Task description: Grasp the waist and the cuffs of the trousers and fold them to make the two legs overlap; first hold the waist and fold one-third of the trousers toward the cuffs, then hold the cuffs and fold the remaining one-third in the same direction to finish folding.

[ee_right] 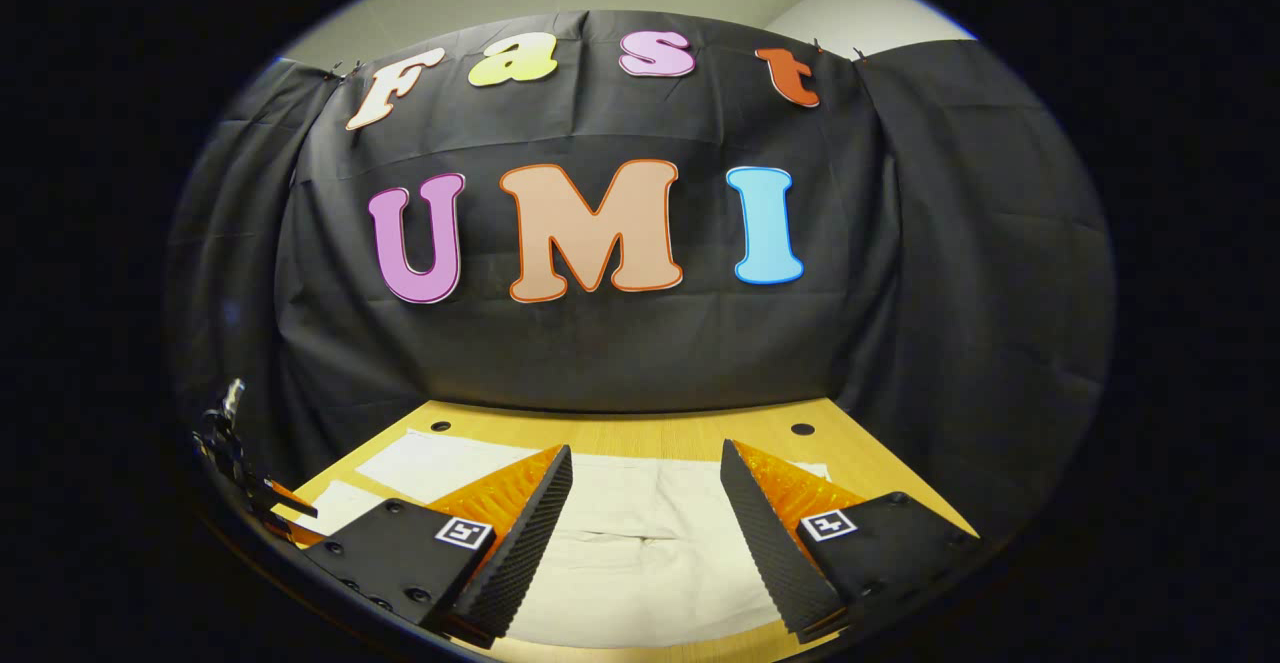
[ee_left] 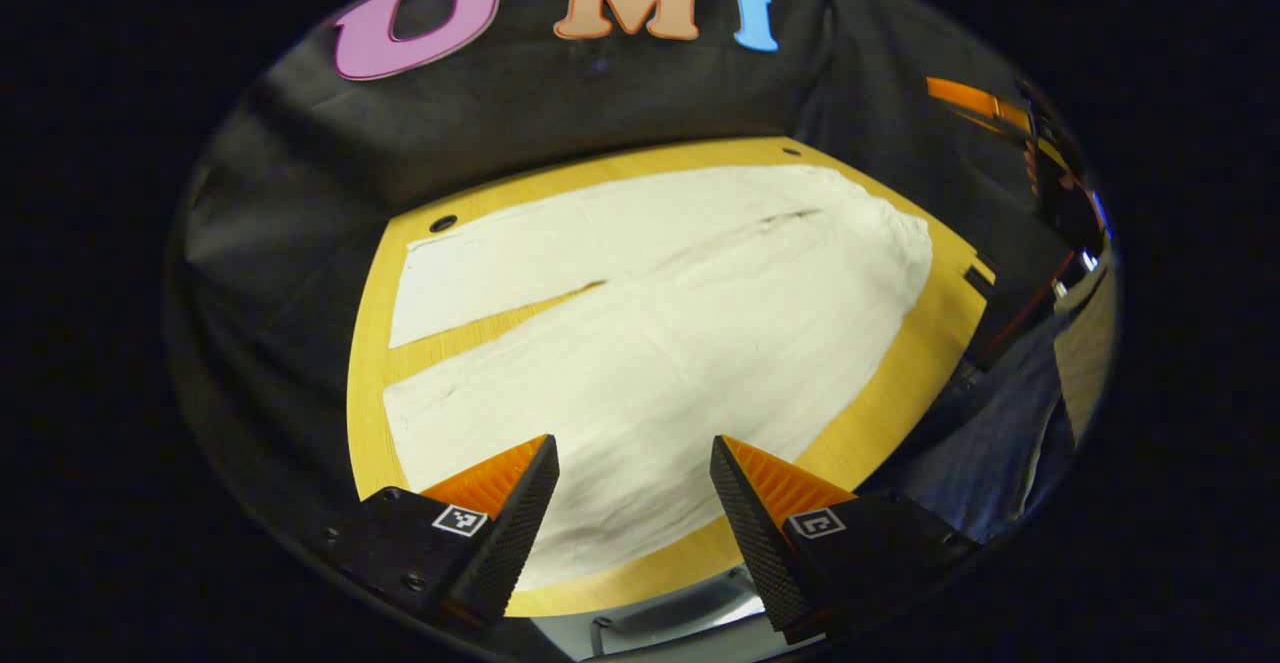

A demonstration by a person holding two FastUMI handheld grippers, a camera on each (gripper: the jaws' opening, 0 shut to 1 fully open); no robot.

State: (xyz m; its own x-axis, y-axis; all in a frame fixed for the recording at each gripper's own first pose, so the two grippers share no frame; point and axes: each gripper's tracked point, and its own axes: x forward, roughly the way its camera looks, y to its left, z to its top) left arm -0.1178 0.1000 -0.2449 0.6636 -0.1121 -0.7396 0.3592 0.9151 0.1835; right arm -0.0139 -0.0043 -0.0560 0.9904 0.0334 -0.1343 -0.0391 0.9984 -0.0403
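Note:
White trousers [ee_left: 680, 323] lie flat on the wooden table [ee_left: 905, 373]. Their two legs point left and spread apart, with a wedge of bare wood between them. The waist end is at the right. In the left gripper view my left gripper [ee_left: 630, 453] hangs open over the near leg by the table's front edge, with nothing between its fingers. In the right gripper view the trousers [ee_right: 640, 543] stretch across the table [ee_right: 690, 433], and my right gripper [ee_right: 647, 453] stands open above them, holding nothing.
Black cloth walls close in the table at the back and on both sides. Small round holes [ee_left: 443, 223] [ee_right: 802, 429] mark the table's far corners. A dark device with orange parts [ee_right: 240, 463] shows at the left edge of the right gripper view.

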